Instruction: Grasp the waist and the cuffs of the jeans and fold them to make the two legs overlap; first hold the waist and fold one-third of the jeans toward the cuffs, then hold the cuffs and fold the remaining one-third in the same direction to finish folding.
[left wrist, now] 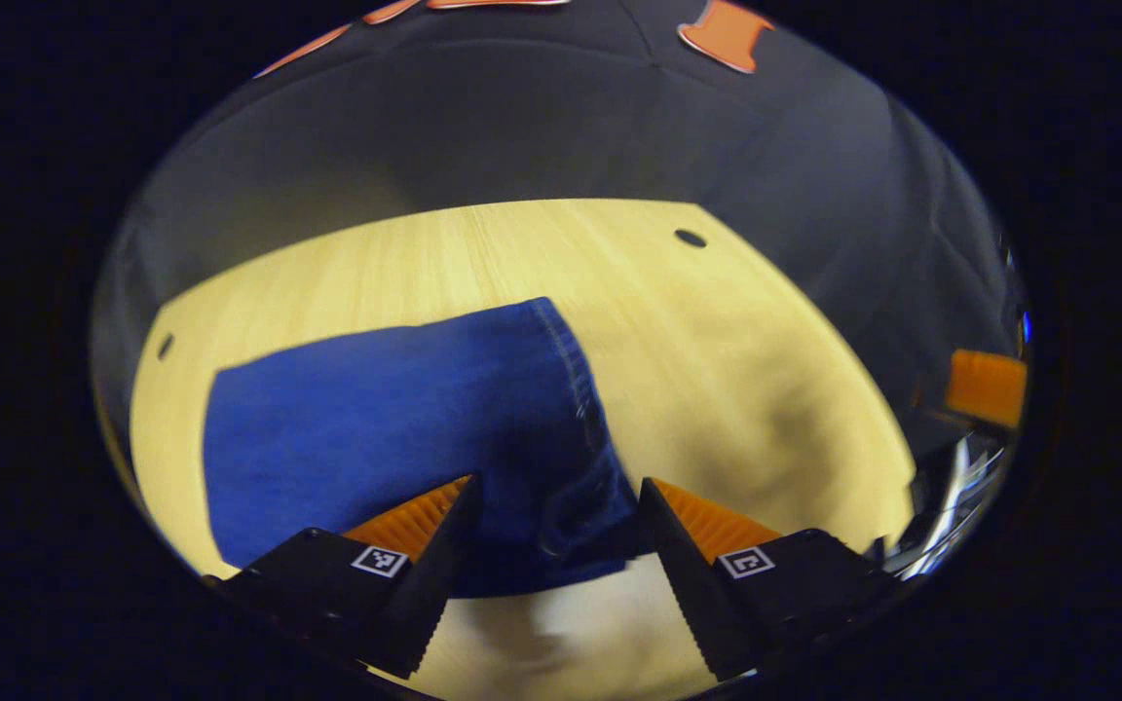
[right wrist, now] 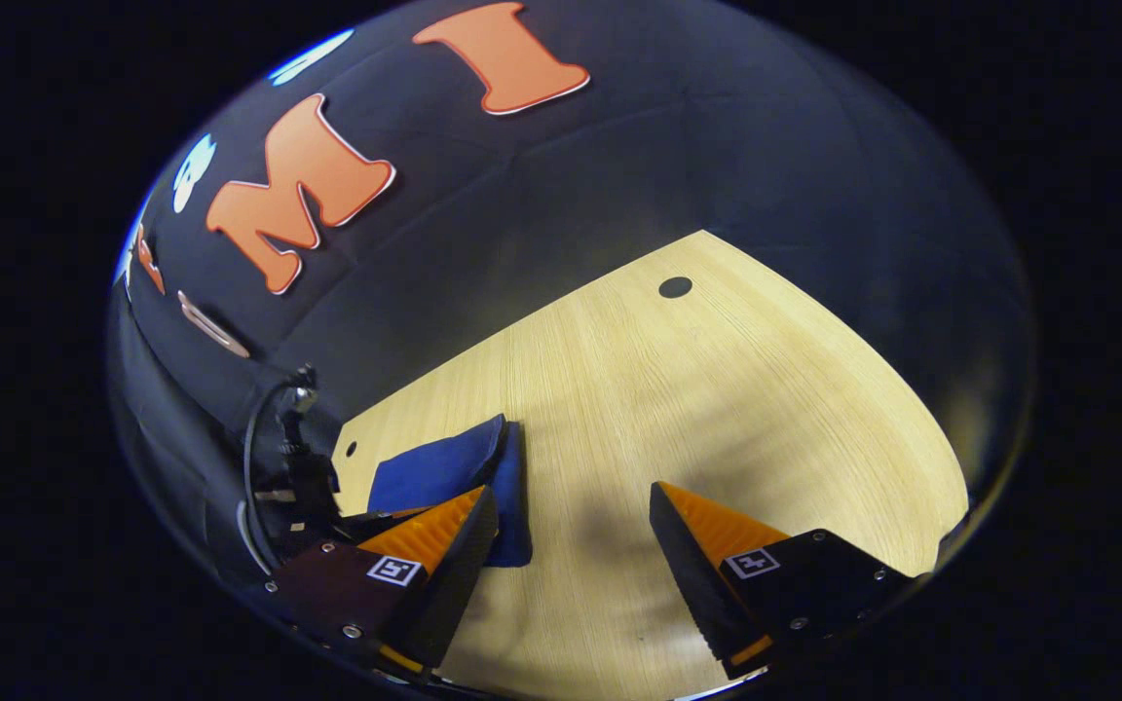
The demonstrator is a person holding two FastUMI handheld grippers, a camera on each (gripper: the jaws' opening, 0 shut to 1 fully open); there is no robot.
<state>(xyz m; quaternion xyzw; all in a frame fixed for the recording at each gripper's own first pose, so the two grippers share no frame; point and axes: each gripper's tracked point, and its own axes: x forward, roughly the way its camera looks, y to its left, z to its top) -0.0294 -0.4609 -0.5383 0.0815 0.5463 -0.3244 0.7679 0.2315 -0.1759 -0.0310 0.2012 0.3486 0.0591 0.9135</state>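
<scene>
**Ana:** Two tools are over one pale wood-grain tabletop (left wrist: pixel 717 321), and the biggest thing on it is the bright blue denim jeans (left wrist: pixel 376 419), lying as a compact rectangular bundle toward the left side of the board in the left gripper view.

**Ben:** Folded already?

**Ana:** It looks like it. I see a flat stack with a stitched edge along its right side, so I judge the folding to be at or near its end. In the right gripper view the jeans (right wrist: pixel 444 467) show stacked layers at the near edge, by the tabletop (right wrist: pixel 717 389) corner next to the booth's black cloth wall.

**Ben:** And the tools?

**Ana:** The left tool (left wrist: pixel 556 516) stands with its fingers spread apart, the near right corner of the bundle showing between them; neither finger seems to press the cloth. The right tool (right wrist: pixel 571 531) is likewise spread, above bare wood just beside the jeans, holding nothing.

**Ben:** How would the denim handle if it needs tidying?

**Ana:** I'd expect it soft but fairly heavy, thick where layers pile up, not slippery and not fragile. Best pinched at a corner or the stitched hem, taking all layers together so the stack doesn't slide open.
</scene>
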